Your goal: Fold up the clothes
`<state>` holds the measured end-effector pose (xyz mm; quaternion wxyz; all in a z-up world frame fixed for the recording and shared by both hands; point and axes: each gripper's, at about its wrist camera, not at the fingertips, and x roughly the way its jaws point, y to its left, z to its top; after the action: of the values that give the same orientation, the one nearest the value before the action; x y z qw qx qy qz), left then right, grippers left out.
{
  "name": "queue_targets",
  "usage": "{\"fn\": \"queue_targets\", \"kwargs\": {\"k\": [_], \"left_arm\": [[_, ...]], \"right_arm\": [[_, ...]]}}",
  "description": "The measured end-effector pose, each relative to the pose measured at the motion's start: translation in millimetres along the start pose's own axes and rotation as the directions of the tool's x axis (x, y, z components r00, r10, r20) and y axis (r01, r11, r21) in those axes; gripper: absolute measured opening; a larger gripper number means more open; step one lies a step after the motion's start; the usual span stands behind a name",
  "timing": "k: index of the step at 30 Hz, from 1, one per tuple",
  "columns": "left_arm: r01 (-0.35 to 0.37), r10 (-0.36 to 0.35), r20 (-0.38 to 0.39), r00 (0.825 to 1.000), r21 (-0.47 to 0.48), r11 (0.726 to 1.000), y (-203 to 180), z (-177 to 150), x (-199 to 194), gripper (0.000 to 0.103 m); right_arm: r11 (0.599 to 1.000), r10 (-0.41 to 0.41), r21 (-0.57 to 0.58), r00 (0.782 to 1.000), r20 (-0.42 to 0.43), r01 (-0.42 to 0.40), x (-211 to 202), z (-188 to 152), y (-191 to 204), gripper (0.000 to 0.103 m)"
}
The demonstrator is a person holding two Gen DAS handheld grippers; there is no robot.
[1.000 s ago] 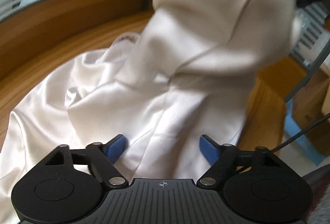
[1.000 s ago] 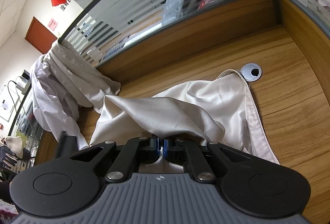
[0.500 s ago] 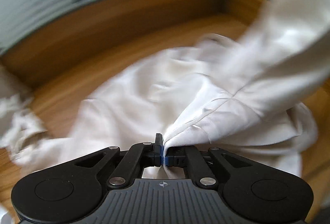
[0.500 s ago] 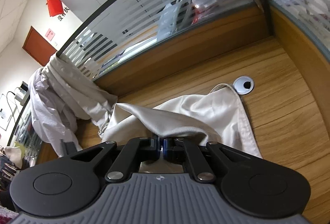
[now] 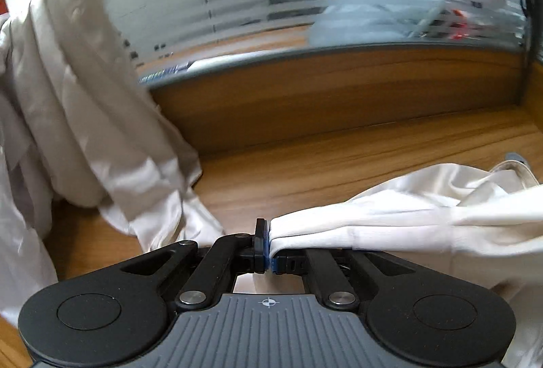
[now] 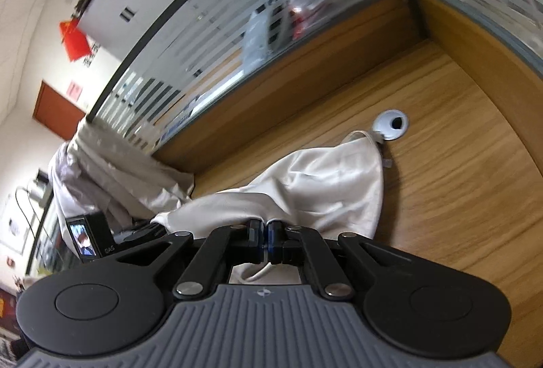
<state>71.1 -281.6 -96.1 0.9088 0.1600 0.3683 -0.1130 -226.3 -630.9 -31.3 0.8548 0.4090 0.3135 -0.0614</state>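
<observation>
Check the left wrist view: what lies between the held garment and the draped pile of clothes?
Bare wooden desk; garment and pile stay apart there.

wooden desk (image 6: 458, 215), round grey cable grommet (image 6: 391, 124) far right, frosted striped glass partition (image 5: 305, 1) along the far edge, red flag (image 6: 74, 40) far left

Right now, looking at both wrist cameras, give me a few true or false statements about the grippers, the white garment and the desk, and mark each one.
1. The left gripper is shut on the white garment. True.
2. The right gripper is open and holds nothing. False: it is shut on the white garment.
3. A grey cable grommet sits in the wooden desk beside the garment's far tip. True.
4. The pile of pale clothes lies on the right of the left wrist view. False: it is on the left.
</observation>
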Motion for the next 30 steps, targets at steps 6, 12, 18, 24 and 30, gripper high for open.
{"fn": "queue_targets", "kwargs": {"k": [6, 12, 18, 24, 30], "left_arm": [[0.097, -0.097, -0.06, 0.993, 0.006, 0.995, -7, -14, 3, 0.01], [0.337, -0.329, -0.084, 0.941, 0.102, 0.936, -25, -30, -21, 0.037], [0.537, -0.53, -0.09, 0.844, 0.147, 0.831, -44, -38, -63, 0.049], [0.648, -0.646, -0.078, 0.759, 0.178, 0.74, -71, -30, -91, 0.054], [0.69, -0.691, -0.082, 0.718, 0.215, 0.691, -98, -23, -96, 0.055]], "right_arm": [[0.999, -0.034, 0.02, 0.998, -0.046, 0.035, 0, -13, -11, 0.002], [0.997, -0.077, 0.019, 0.993, -0.088, 0.079, 4, -19, -19, 0.002], [0.996, -0.091, -0.035, 0.989, -0.116, 0.088, 15, -22, -10, 0.003], [0.99, -0.097, -0.115, 0.983, -0.156, 0.08, 31, -28, 5, 0.003], [0.983, -0.087, -0.177, 0.98, -0.178, 0.055, 42, -30, 19, 0.003]]}}
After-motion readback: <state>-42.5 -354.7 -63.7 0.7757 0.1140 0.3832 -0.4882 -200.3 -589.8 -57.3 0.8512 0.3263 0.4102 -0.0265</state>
